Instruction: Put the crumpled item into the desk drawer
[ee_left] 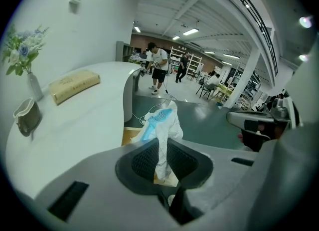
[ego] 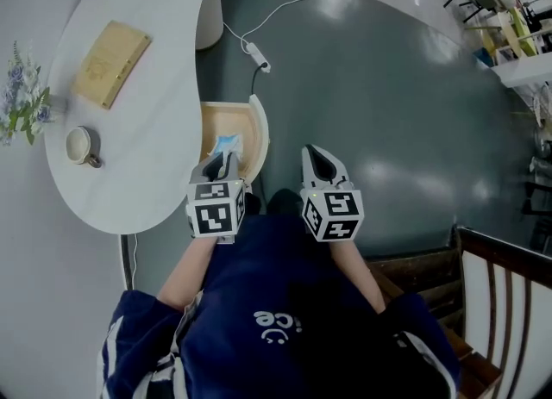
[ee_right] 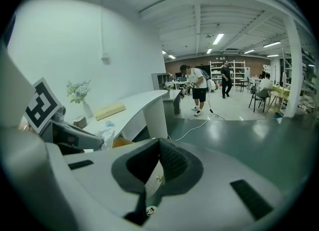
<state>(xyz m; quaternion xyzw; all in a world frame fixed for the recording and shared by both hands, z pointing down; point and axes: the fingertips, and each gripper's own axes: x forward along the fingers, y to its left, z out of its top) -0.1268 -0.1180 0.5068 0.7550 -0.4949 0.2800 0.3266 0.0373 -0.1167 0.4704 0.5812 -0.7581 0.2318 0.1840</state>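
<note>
The crumpled item [ego: 228, 145], a white wad with blue print, is pinched in my left gripper [ego: 217, 163], which is shut on it. It hangs just above the open wooden drawer [ego: 256, 130] under the white desk [ego: 164, 121]. In the left gripper view the wad [ee_left: 162, 121] stands up between the dark pads [ee_left: 144, 160], with the drawer's wood [ee_left: 127, 136] behind. My right gripper [ego: 317, 156] floats beside it over the floor, shut and holding nothing [ee_right: 158, 142]. From the right gripper view the left gripper [ee_right: 75, 136] and wad [ee_right: 106, 136] show at the left.
On the desk lie a tan book [ego: 110, 63], a cup [ego: 80, 145] and a vase of flowers [ego: 21, 96]. A power strip with its cable [ego: 259, 59] lies on the grey floor beyond the drawer. A wooden chair [ego: 496, 281] stands at the right. People stand far off.
</note>
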